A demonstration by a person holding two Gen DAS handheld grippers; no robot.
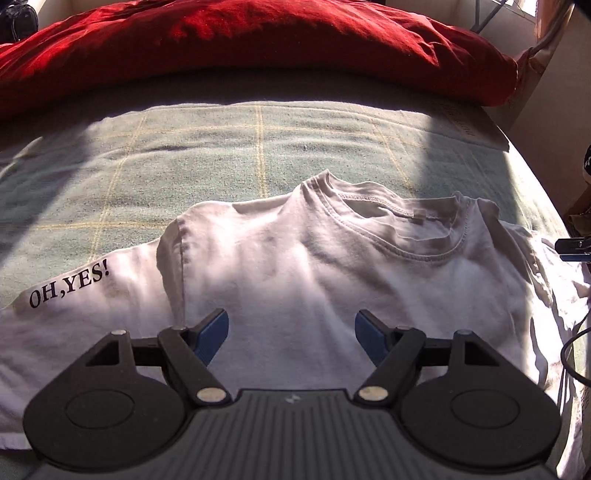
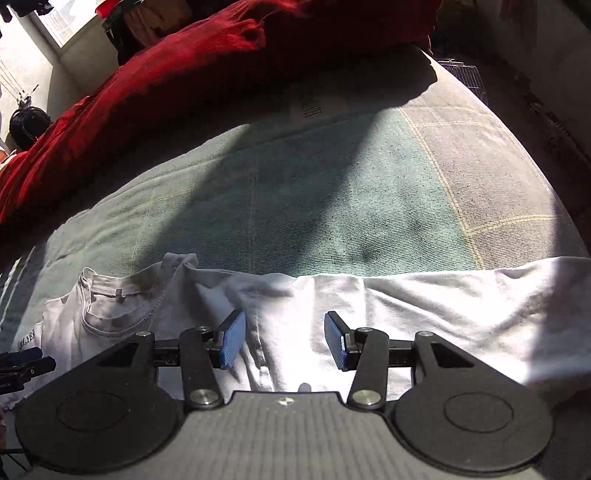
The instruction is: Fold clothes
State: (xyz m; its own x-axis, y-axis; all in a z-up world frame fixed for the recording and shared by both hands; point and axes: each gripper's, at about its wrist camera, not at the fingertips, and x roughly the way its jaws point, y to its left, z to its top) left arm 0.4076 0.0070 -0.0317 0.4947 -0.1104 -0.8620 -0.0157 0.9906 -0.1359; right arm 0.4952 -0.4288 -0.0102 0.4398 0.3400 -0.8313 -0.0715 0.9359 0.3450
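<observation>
Lying rumpled, soft white T-shirt (image 1: 314, 266) spreads over woven plaid blanket (image 1: 221, 147).

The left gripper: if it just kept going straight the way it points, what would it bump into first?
Most likely the white T-shirt spread under the open left gripper, around the chest below the collar. Depth is hard to judge; it could skim over onto the green blanket.

A home bedroom is showing here: a bed (image 1: 258, 147) is lying under a green plaid blanket (image 2: 332, 192), with a rumpled red duvet (image 1: 258, 44) bunching along its 12 o'clock edge. Sunlight is coming through a window (image 2: 62, 22) at 11 o'clock in the right wrist view.
</observation>
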